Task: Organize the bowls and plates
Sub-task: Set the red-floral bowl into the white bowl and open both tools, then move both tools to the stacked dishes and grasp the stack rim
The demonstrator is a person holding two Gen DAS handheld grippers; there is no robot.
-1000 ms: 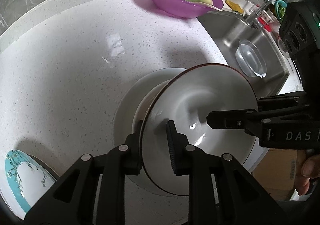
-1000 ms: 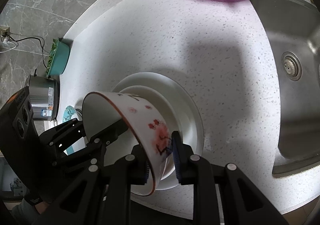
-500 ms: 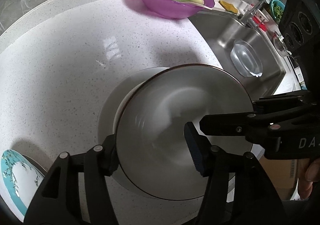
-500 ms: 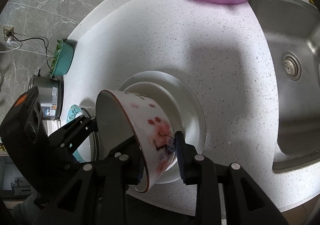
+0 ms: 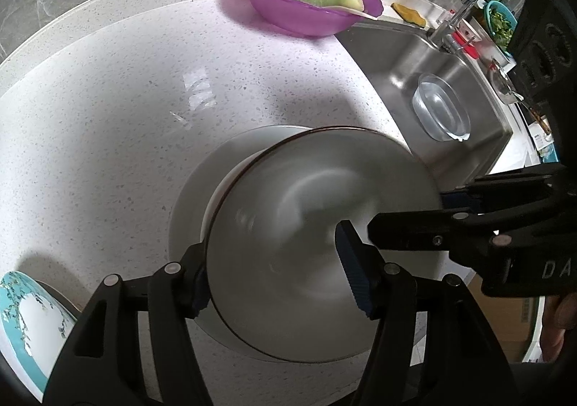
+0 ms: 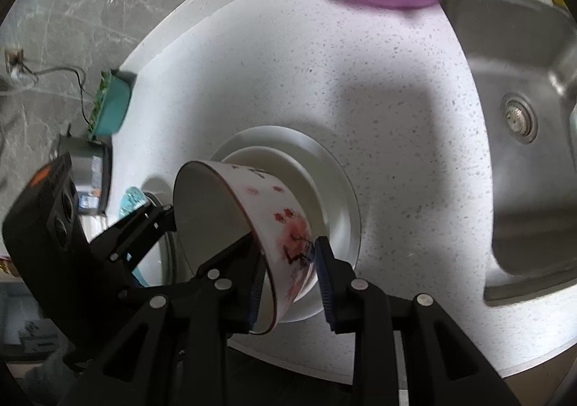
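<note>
A white bowl with red blossom print and a brown rim is tilted on its side above a stack: a smaller white plate on a larger white plate. My right gripper is shut on the bowl's rim. In the left wrist view the bowl's white inside faces me. My left gripper is open, its fingers spread around the bowl's near rim, one inside, one outside. The right gripper reaches in from the right.
A purple bowl of green vegetable pieces stands at the counter's back. The steel sink with a clear container lies right. A teal patterned plate sits at left front. A teal tub and metal pot stand far left.
My left gripper has opened and let go of the bowl's rim. The bowl, still held by the right gripper, has tipped a little and stays over the plate stack.
</note>
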